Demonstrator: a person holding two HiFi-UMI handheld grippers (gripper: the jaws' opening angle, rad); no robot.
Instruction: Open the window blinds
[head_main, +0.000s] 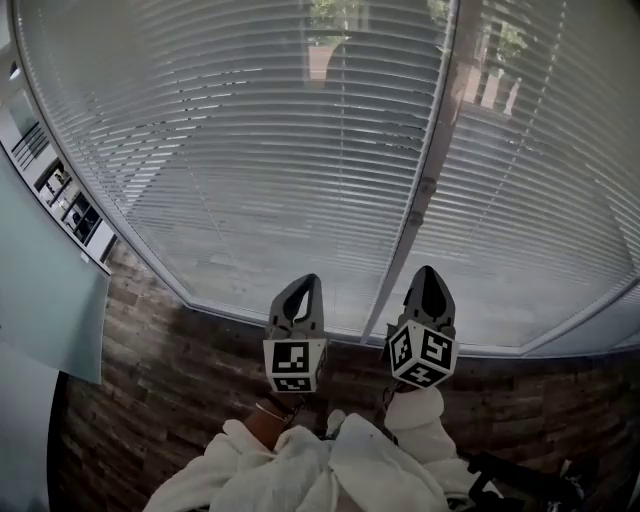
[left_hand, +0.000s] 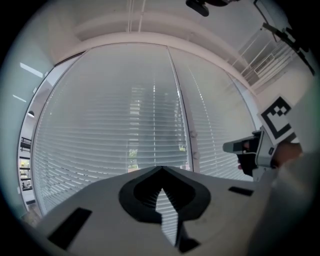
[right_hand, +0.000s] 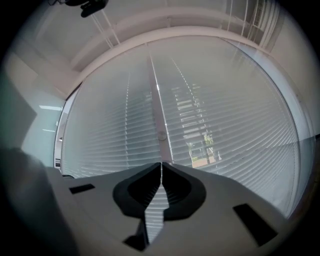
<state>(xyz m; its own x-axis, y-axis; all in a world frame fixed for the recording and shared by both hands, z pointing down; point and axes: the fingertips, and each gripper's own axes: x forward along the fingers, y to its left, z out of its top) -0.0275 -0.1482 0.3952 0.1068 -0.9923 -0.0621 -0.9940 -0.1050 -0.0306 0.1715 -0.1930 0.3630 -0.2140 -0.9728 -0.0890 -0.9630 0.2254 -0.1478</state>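
**Two grippers held level before lowered window blinds, touching nothing**

The window blinds (head_main: 250, 150) hang down to the sill across two panes, their slats running side to side. A vertical post (head_main: 432, 150) between the panes carries two small round fittings (head_main: 427, 186). The blinds lie straight ahead of both tools, well clear of their tips. The right gripper (head_main: 428, 272) sits almost in line with the post, so it is probably the nearer one to any control there. The left gripper (head_main: 311, 281) faces the left pane. Each has its jaws together on nothing. No cord or wand can be made out.
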